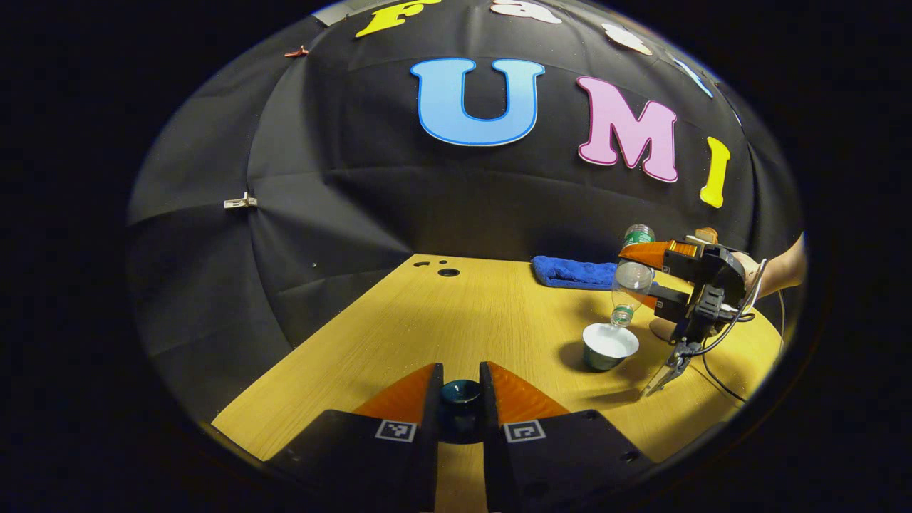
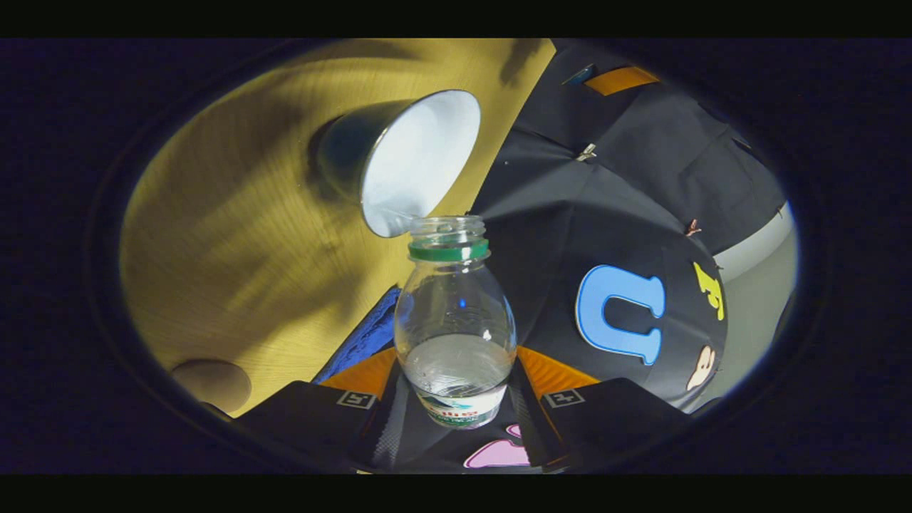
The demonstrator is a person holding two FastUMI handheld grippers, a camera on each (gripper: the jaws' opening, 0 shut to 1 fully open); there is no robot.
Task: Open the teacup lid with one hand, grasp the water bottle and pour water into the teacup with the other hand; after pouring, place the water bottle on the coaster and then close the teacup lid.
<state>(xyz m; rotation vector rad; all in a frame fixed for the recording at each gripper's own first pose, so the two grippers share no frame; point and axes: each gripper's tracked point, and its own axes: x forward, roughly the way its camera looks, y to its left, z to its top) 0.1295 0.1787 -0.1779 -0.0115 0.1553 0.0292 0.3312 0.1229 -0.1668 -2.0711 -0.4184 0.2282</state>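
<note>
In the left gripper view, the left gripper (image 1: 461,399) sits low over the near edge of the light wooden table (image 1: 442,320), its two fingers closed in on a small dark teal round teacup lid (image 1: 460,396) that is clamped between them, one finger pressing each side. Farther off to the right on the same table stands the dark teal teacup with a white inside (image 1: 609,345) — open, upright, and well apart from the lid.

Above the teacup, the right gripper (image 1: 636,274), held by a person's hand (image 1: 748,271) coming in from the right, grips a clear plastic water bottle with a green neck ring (image 1: 630,274). The bottle is tipped steeply, its open mouth pointing down just over the cup's rim. Behind it, near the table's far edge, lies a folded blue cloth (image 1: 576,271), and a round tan coaster (image 1: 666,329) shows partly beside the cup, under the gripper.

In the right gripper view, the right gripper (image 2: 456,388) has both fingers pressed against the lower body of the water bottle (image 2: 454,335), which holds a little water pooled toward its base end. Its uncapped mouth lies right at the rim of the teacup (image 2: 417,160), whose white inside faces the camera. The coaster (image 2: 212,383) sits at the lower left on the table (image 2: 249,235), and the blue cloth (image 2: 367,335) shows beside the bottle.
</note>
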